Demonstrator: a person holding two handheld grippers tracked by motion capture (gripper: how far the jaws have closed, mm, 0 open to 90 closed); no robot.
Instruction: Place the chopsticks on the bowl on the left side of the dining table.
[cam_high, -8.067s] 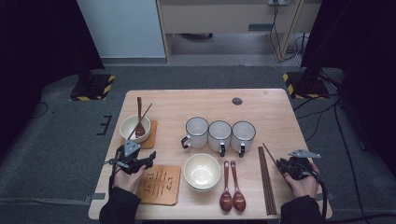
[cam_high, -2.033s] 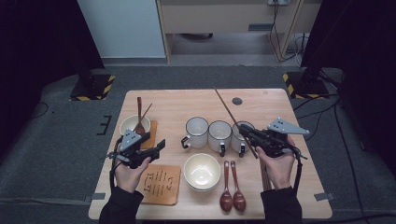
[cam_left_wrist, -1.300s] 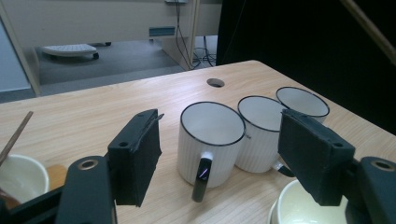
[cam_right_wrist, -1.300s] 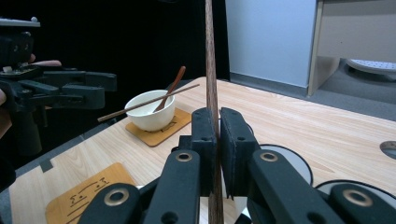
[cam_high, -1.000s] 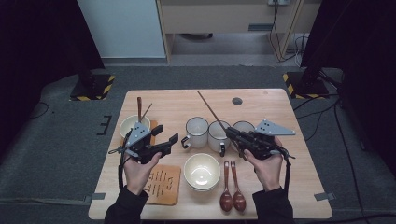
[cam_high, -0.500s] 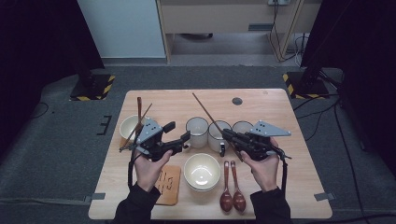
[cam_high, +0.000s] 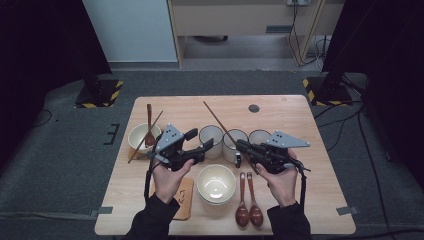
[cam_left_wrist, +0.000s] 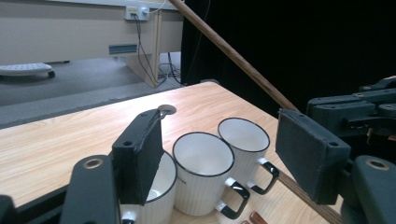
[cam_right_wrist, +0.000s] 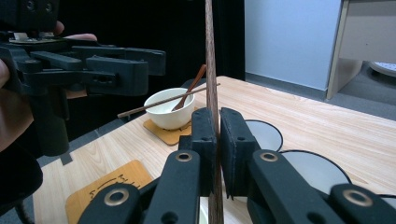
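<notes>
My right gripper (cam_high: 241, 145) (cam_right_wrist: 218, 140) is shut on a long dark wooden chopstick (cam_high: 216, 118) (cam_right_wrist: 208, 70), which slants up and back over the row of three white mugs (cam_high: 211, 140). My left gripper (cam_high: 204, 143) (cam_left_wrist: 224, 158) hovers open just left of it, above the leftmost mug (cam_left_wrist: 159, 186), with nothing between its pads. The chopstick (cam_left_wrist: 233, 56) crosses the left gripper view above the right-hand pad. At the far left a small white bowl (cam_high: 142, 136) (cam_right_wrist: 168, 109) on a coaster holds a wooden spoon (cam_right_wrist: 189, 93) and another chopstick (cam_right_wrist: 163, 103).
A larger white bowl (cam_high: 216, 182) sits near the front edge, with two dark wooden spoons (cam_high: 248, 202) to its right and a wooden coaster (cam_high: 181, 197) to its left. A round dark grommet (cam_high: 254, 108) is set in the table's back part.
My left gripper has moved right and a little up, from beside the small bowl to the mugs, close to the right gripper. The right gripper has held still with the chopstick.
</notes>
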